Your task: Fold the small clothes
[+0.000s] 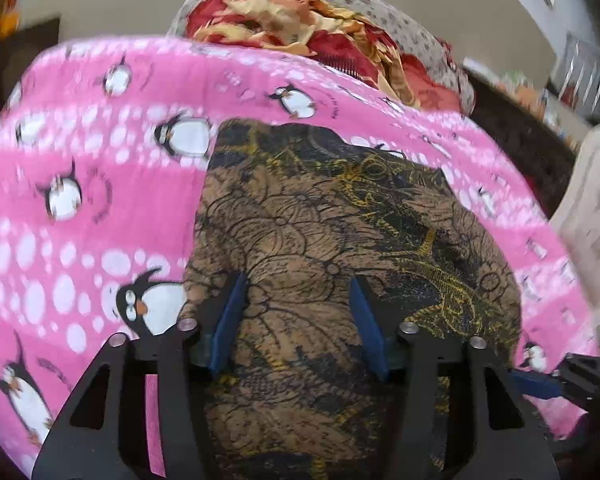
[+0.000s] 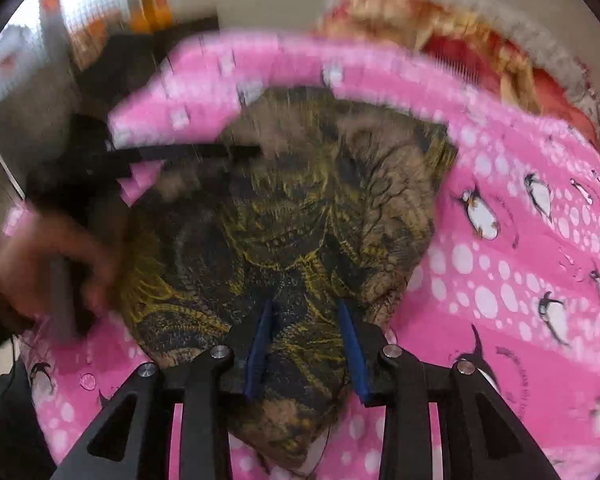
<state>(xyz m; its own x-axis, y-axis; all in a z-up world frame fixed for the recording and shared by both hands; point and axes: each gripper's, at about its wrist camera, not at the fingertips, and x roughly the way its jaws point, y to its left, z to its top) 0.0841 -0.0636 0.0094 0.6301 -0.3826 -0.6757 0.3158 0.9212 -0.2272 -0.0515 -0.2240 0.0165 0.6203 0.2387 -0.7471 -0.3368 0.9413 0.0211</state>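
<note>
A small brown garment [image 1: 320,264] with black and yellow floral print lies on a pink penguin blanket [image 1: 80,208]. My left gripper [image 1: 298,292] is open, its blue fingers straddling the cloth just above it. In the right wrist view the same garment [image 2: 300,216] lies folded into a rough wedge on the blanket [image 2: 520,260]. My right gripper [image 2: 306,316] is open over the garment's near end, with nothing between its fingers. The left gripper [image 2: 148,156] and the hand holding it show blurred at the left of that view.
A red and tan patterned pillow or bundle [image 1: 320,32] sits beyond the blanket's far edge. A white object [image 1: 592,216] stands at the right. Dark furniture and shelves lie in the background.
</note>
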